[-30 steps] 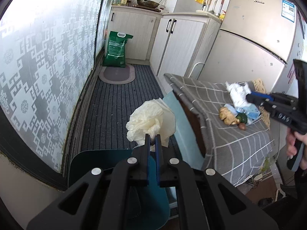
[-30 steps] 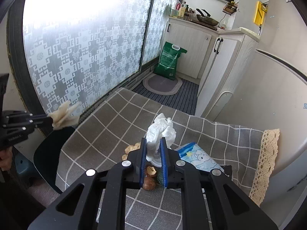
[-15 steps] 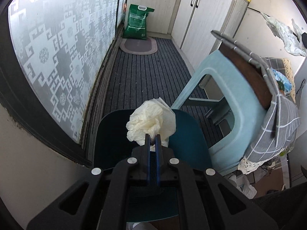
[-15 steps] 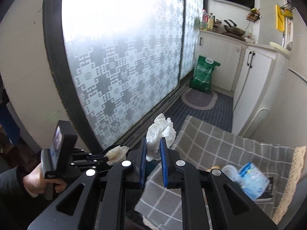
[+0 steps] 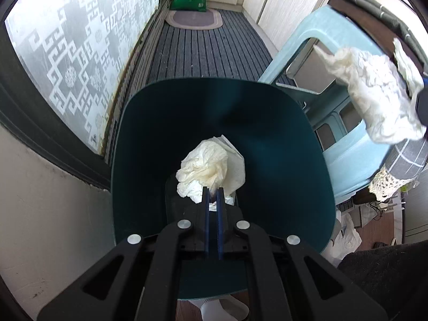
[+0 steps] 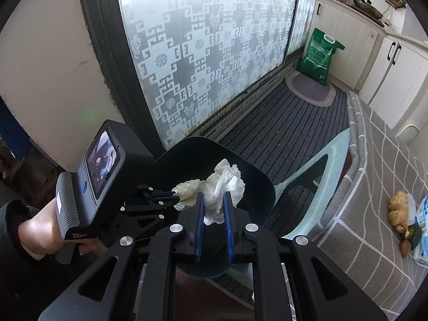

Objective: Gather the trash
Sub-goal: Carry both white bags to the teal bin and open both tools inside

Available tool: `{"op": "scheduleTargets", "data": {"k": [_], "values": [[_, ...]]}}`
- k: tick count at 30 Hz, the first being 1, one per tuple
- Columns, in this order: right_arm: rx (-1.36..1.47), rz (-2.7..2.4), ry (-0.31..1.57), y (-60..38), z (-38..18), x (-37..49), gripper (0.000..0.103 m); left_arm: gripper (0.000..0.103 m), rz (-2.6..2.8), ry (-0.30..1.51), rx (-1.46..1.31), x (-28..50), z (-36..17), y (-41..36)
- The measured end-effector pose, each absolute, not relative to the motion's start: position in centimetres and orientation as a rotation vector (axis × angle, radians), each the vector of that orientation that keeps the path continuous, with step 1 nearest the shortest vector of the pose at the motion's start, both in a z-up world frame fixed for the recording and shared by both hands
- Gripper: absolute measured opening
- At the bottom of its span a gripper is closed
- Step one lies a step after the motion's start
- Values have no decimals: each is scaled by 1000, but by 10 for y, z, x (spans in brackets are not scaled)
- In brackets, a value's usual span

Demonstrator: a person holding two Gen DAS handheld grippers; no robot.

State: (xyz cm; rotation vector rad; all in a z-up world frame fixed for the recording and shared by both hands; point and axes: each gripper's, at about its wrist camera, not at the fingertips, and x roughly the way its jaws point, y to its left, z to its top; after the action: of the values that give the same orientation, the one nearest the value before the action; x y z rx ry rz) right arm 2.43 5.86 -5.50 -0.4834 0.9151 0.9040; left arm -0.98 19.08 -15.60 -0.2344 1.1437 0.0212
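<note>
A dark teal trash bin stands on the floor under both grippers; its rim also shows in the right wrist view. My left gripper is shut on a cream crumpled tissue held over the bin's mouth. My right gripper is shut on a white crumpled tissue, just above the bin's near rim. In the left wrist view that white tissue hangs at the upper right. The left gripper with its cream tissue sits beside the right one.
A pale blue stool under a grey checked cloth stands right beside the bin. Ginger, a green item and a blue-white packet lie on the cloth. Patterned glass door, green sack, cabinets beyond.
Both grippers swung from the cloth-covered stool down over the bin. The left now points into the bin with its tissue; the right has come in beside it, still gripping the white tissue.
</note>
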Motion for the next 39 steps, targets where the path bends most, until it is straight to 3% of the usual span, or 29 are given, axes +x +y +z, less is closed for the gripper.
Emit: {"op": "scheduleTargets", "data": {"k": [12, 18, 22, 39], "values": [[-509, 880, 1040, 77, -94, 33, 14, 6, 29, 1254, -245, -6, -191, 187], [-524, 872, 1063, 83, -106, 36, 14, 15, 46, 1210, -205, -10, -182, 187], [-527, 863, 1069, 83, -112, 37, 14, 21, 66, 1154, -203, -16, -165, 191], [-516, 846, 1153, 86, -149, 48, 14, 20, 134, 790, -189, -48, -62, 193]]}}
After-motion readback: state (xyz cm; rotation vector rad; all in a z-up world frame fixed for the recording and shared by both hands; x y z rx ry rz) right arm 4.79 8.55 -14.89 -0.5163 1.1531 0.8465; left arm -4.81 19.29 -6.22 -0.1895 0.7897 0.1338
